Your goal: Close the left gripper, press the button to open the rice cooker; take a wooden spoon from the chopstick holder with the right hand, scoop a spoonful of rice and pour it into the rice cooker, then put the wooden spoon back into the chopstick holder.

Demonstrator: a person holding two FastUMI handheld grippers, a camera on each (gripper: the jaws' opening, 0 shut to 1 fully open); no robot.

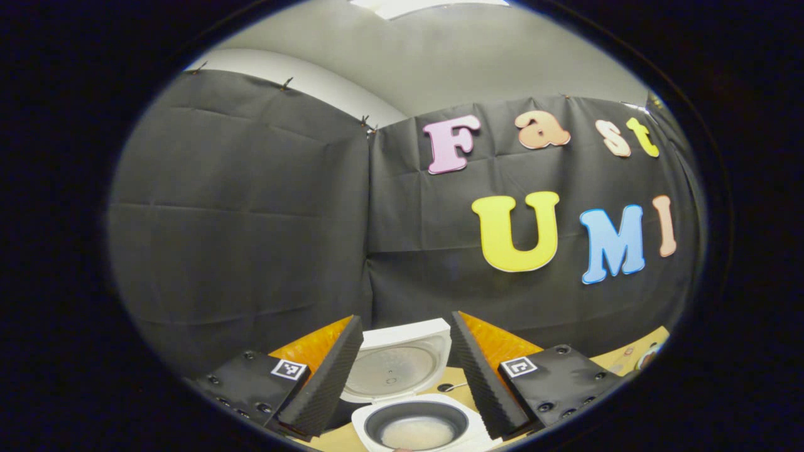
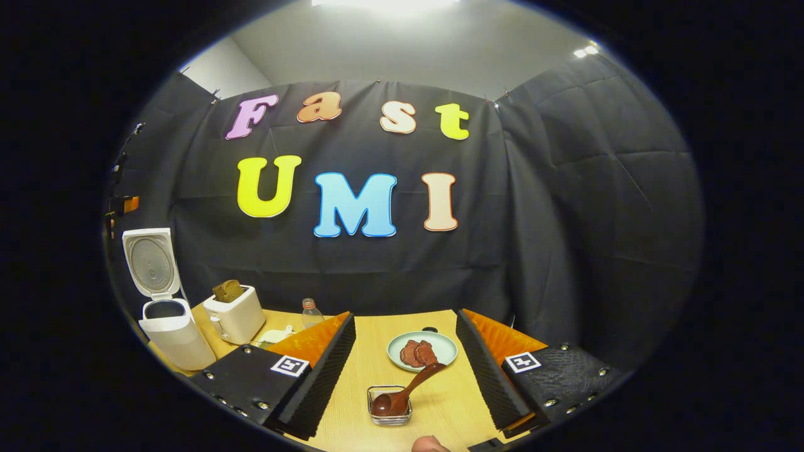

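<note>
Hard to tell what lies on the plate [image 2: 422, 351]. Rice cooker [image 1: 414, 408] open between the wide-apart fingers of the left gripper [image 1: 407, 376], pale rice inside, front rim cut off. Wooden spoon [image 2: 405, 390] resting in the wire chopstick holder [image 2: 389, 405], between the wide-apart right gripper [image 2: 405, 376] fingers, touching neither.

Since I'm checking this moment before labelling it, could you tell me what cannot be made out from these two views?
- Rice cooker: its front and button, cut off by the bottom edge of the left gripper view.
- Cooker pot's contents: hidden by its rim in the right gripper view.
- Wooden spoon: any rice in the bowl, too small to tell.
- Toaster: what sticks out on top, too small.
</note>
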